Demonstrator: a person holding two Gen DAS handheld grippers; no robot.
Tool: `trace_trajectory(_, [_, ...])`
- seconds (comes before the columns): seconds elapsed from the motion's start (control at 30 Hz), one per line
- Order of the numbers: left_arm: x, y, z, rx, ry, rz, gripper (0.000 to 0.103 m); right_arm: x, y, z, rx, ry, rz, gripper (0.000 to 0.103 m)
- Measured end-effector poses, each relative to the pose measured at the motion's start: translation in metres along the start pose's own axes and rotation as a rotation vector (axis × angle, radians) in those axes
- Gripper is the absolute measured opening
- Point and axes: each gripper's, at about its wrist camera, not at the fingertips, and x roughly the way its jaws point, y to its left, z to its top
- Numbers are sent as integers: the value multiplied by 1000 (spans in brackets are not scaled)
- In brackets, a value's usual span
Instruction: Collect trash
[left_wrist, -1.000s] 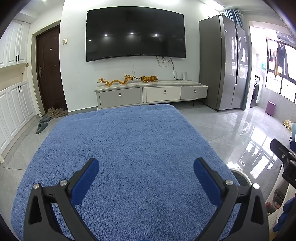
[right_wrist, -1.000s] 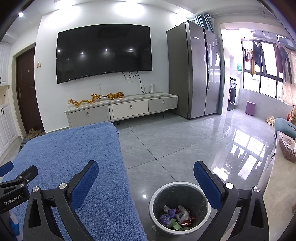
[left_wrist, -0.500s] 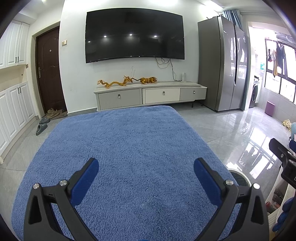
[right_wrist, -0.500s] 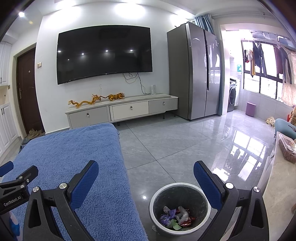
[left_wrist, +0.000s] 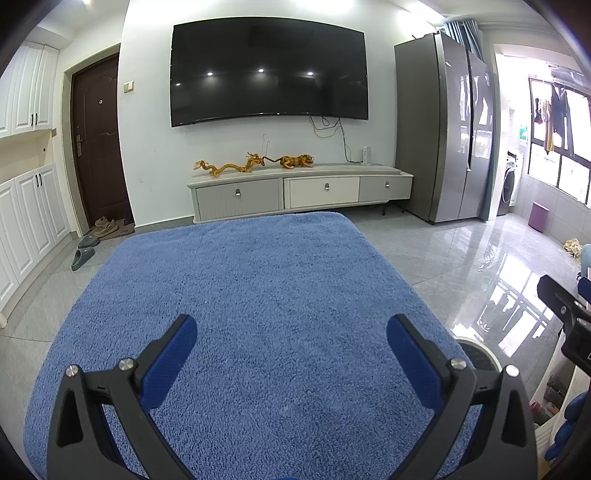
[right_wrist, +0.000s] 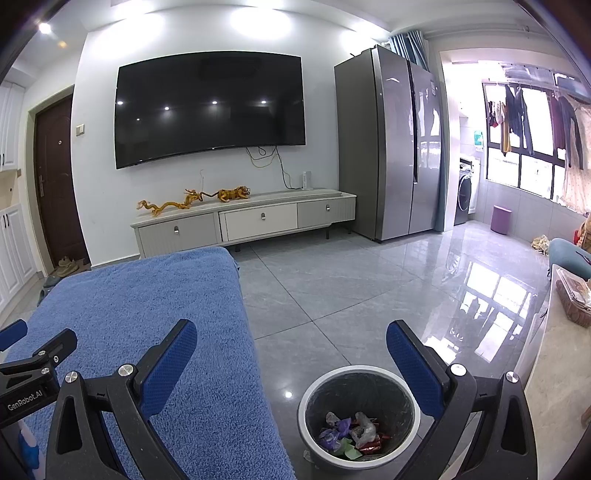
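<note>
Trash (right_wrist: 351, 434) lies in the bin (right_wrist: 308, 397) on the floor beside the blue-covered worktop (left_wrist: 240, 295), judged largely collected. Left tool (left_wrist: 291, 334) hovers over that bare cover, jaws wide, empty; right tool (right_wrist: 291, 336) likewise spread above the bin, suited to dropping.

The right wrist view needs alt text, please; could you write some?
Open right tongs hang empty above a trash bin holding crumpled wrappers. A blue towel-covered surface lies left, the left tongs at its edge; a wall television hangs beyond.
</note>
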Motion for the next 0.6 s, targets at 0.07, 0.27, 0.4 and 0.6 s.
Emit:
trace_trajectory(0.07, [0,0,0,0,0,0,103,-1,1,4,-2,-1,1,103])
trace_trajectory(0.27, [1,0,1,3,-6,0,103,-1,2,3,-1,0,1,103])
trace_trajectory(0.4, [1,0,0,2,-5,1,103,-1,2,2,-2,-1,1,103])
trace_trajectory(0.6, [1,1,0,1,-4,1,103,-1,3,2,-2,0,0,103])
